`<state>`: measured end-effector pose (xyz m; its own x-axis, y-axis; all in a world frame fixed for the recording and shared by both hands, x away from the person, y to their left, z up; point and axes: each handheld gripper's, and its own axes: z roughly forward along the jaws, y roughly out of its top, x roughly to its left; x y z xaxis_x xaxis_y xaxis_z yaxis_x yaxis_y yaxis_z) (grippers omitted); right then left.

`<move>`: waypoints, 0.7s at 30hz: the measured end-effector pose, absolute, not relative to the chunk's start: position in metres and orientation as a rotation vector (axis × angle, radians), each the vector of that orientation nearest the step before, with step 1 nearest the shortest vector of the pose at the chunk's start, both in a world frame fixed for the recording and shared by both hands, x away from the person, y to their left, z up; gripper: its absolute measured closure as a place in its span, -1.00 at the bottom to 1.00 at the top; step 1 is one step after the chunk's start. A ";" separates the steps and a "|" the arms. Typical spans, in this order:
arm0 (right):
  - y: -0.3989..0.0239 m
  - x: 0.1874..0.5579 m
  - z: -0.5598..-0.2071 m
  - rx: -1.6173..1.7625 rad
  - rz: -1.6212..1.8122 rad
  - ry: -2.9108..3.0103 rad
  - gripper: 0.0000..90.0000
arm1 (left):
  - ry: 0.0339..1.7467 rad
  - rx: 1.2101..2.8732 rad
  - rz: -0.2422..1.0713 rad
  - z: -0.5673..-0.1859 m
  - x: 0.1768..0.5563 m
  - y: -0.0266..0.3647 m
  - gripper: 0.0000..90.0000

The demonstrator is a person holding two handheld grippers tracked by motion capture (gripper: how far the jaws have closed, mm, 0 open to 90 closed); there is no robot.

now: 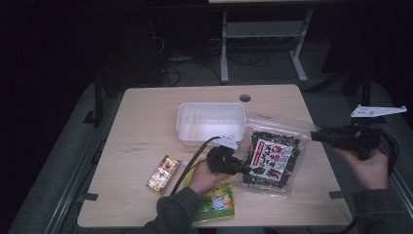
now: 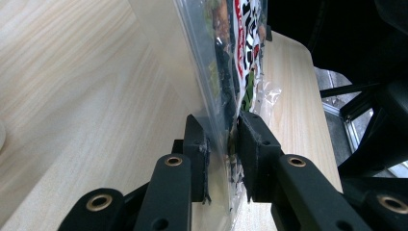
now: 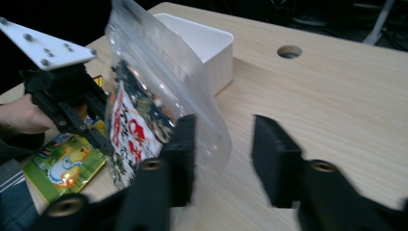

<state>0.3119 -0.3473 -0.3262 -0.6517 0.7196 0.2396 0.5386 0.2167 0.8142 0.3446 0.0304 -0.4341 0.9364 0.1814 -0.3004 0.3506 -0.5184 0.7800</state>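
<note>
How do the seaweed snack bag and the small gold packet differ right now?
The seaweed snack bag is large, clear and dark inside; the gold packet is small and shiny. The bag is pinched upright by the left gripper; the packet lies flat and untouched. Both are sealed snacks over the table.

black hand-held gripper (image 1: 246,168), brass screws, white three-cornered plate, black cable, dark sleeve (image 1: 170,214)

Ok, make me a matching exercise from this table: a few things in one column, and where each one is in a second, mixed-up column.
Things:
1. snack bag
2. white tub
3. yellow-green packet
4. gold packet

Places:
A. lying alone towards the table's left
B. under the person's left forearm
C. pinched between the left gripper's jaws
D. at the middle of the table, behind the left gripper

Pairs: 1-C, 2-D, 3-B, 4-A
</note>
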 end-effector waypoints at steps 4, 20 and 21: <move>-0.346 0.314 -0.336 1.216 1.441 2.313 -0.06 | 0.369 2.125 -0.215 -0.434 0.344 0.030 0.65; -0.311 0.334 -0.381 1.158 1.561 2.518 -0.37 | 0.343 2.123 -0.191 -0.432 0.343 0.030 0.66; -0.311 0.334 -0.381 1.158 1.561 2.518 -0.37 | 0.343 2.123 -0.191 -0.432 0.343 0.030 0.66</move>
